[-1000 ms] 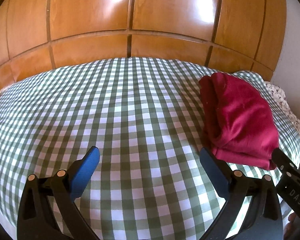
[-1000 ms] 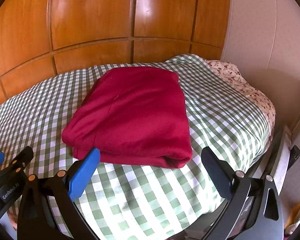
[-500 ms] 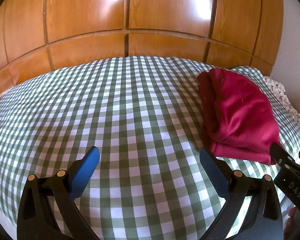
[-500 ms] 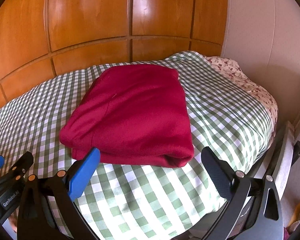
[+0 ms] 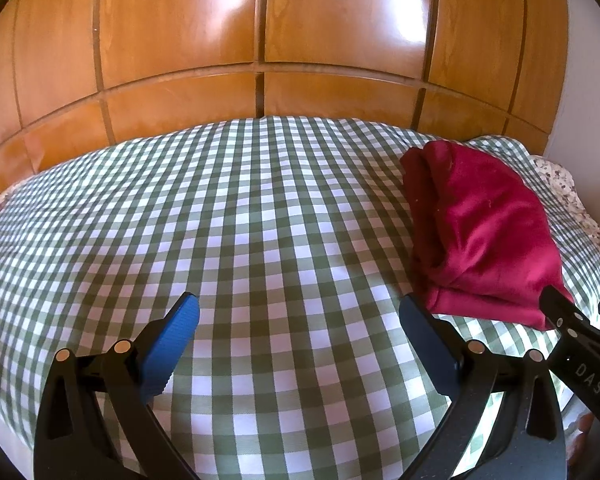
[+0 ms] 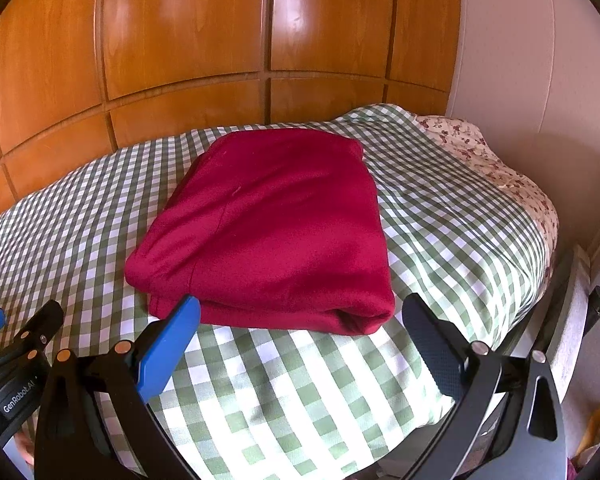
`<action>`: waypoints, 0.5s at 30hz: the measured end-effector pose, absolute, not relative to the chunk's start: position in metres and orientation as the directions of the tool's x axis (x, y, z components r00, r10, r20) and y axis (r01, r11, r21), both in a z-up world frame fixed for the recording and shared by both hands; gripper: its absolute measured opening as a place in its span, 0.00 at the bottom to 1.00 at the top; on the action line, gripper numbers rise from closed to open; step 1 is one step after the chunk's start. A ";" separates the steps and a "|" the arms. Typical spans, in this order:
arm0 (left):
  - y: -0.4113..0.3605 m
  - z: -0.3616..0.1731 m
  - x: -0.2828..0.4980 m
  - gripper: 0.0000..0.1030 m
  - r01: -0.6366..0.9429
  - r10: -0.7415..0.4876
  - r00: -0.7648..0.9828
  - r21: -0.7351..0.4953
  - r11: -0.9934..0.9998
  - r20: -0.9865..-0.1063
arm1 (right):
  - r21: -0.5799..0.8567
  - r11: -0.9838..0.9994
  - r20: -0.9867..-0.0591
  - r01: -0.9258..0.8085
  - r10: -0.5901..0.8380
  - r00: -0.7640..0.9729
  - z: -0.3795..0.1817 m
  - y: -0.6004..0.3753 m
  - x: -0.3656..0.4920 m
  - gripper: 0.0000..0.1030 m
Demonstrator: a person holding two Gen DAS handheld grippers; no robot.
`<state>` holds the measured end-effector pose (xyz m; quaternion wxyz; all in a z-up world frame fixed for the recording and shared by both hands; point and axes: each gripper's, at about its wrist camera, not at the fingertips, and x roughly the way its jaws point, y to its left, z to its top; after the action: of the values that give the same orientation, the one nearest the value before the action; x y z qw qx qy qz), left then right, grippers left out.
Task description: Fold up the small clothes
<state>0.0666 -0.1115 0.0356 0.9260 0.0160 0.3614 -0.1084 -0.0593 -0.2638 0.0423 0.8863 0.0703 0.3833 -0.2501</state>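
A dark red garment (image 6: 268, 228) lies folded into a thick rectangle on the green-and-white checked bedspread (image 6: 300, 380). My right gripper (image 6: 300, 320) hovers open just in front of its near edge, nothing between the fingers. In the left wrist view the same red garment (image 5: 480, 232) lies at the right of the bed. My left gripper (image 5: 298, 320) is open over bare checked bedspread (image 5: 220, 220), to the left of the garment. The right gripper (image 5: 576, 328) shows at the lower right edge of the left wrist view, close to the garment's near corner.
A glossy wooden panelled headboard (image 5: 260, 40) rises behind the bed. A floral sheet (image 6: 480, 152) shows at the bed's right end beside a pale wall (image 6: 540, 60). The bed's right edge (image 6: 540, 300) drops off close to the right gripper.
Both views have shifted slightly; the red garment sits a little higher and farther in the frames, so both grippers have drawn back a bit. The fingers stay open.
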 end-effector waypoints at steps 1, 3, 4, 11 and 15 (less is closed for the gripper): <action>-0.111 0.036 0.066 0.96 0.211 -0.187 0.716 -0.047 0.976 -0.672 | -0.066 0.865 -0.715 0.497 -0.388 0.581 0.042 -0.264 -0.060 0.98; -0.111 0.036 0.066 0.96 0.209 -0.182 0.717 -0.040 0.977 -0.673 | -0.065 0.866 -0.717 0.495 -0.386 0.581 0.042 -0.264 -0.059 0.98; -0.111 0.036 0.066 0.96 0.209 -0.181 0.716 -0.040 0.977 -0.674 | -0.064 0.867 -0.718 0.494 -0.384 0.581 0.042 -0.264 -0.059 0.98; -0.110 0.036 0.066 0.96 0.208 -0.179 0.717 -0.038 0.977 -0.674 | -0.062 0.866 -0.716 0.495 -0.385 0.582 0.042 -0.265 -0.059 0.98; -0.109 0.036 0.065 0.96 0.209 -0.180 0.721 -0.037 0.977 -0.669 | -0.061 0.865 -0.716 0.498 -0.386 0.582 0.042 -0.265 -0.060 0.98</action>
<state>0.0649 -0.1091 0.0364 0.9273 0.0207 0.3586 -0.1049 -0.0597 -0.2645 0.0418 0.8863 0.0733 0.3832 -0.2495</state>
